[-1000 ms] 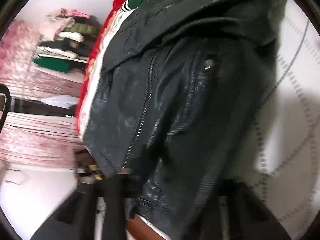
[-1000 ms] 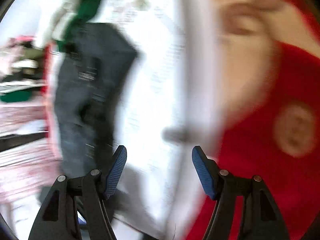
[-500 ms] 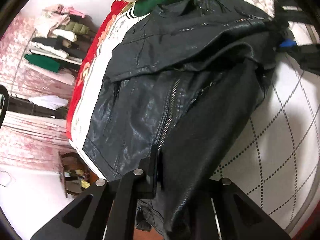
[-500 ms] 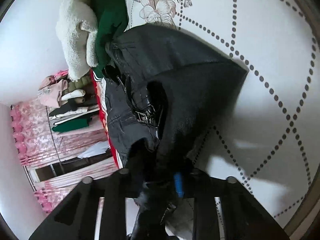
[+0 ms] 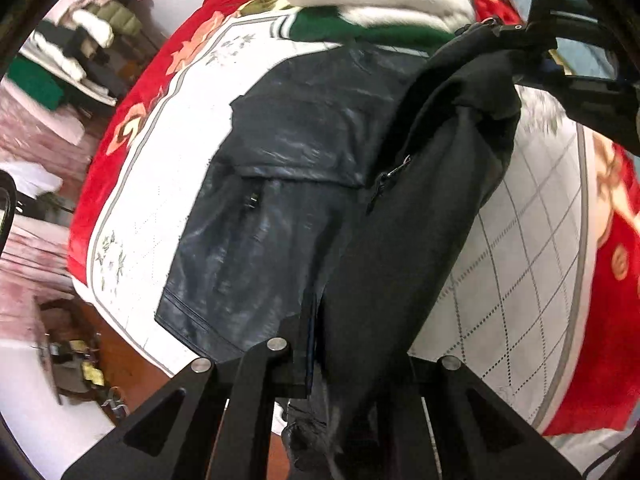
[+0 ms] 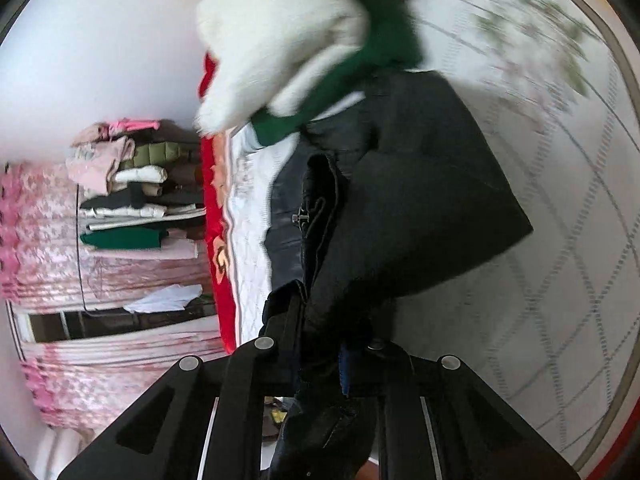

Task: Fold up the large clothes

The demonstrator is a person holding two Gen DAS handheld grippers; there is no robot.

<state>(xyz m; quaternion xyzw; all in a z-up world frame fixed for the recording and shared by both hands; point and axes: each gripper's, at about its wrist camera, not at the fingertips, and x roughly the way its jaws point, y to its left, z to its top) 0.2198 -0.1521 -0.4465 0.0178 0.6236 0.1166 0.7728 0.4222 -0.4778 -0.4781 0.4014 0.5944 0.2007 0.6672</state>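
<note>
A black leather jacket (image 5: 280,216) lies on a white quilted bedspread (image 5: 532,280) with a red border. One side of it is lifted, showing its matte black lining (image 5: 420,240). My left gripper (image 5: 320,344) is shut on the jacket's edge near the hem. My right gripper (image 6: 336,344) is shut on the jacket (image 6: 420,208) further along the same edge; it also shows in the left wrist view (image 5: 536,40) at the top right, holding the raised fold.
A white fluffy garment (image 6: 280,40) and a green garment (image 6: 360,80) lie on the bed beyond the jacket. Shelves of folded clothes (image 6: 132,192) and pink curtains (image 6: 40,240) stand beyond the bed's edge. A wooden floor (image 5: 120,360) lies below it.
Both grippers have lifted the jacket's side higher and carried it across. The right gripper was open a second ago and is now clamped on the jacket.
</note>
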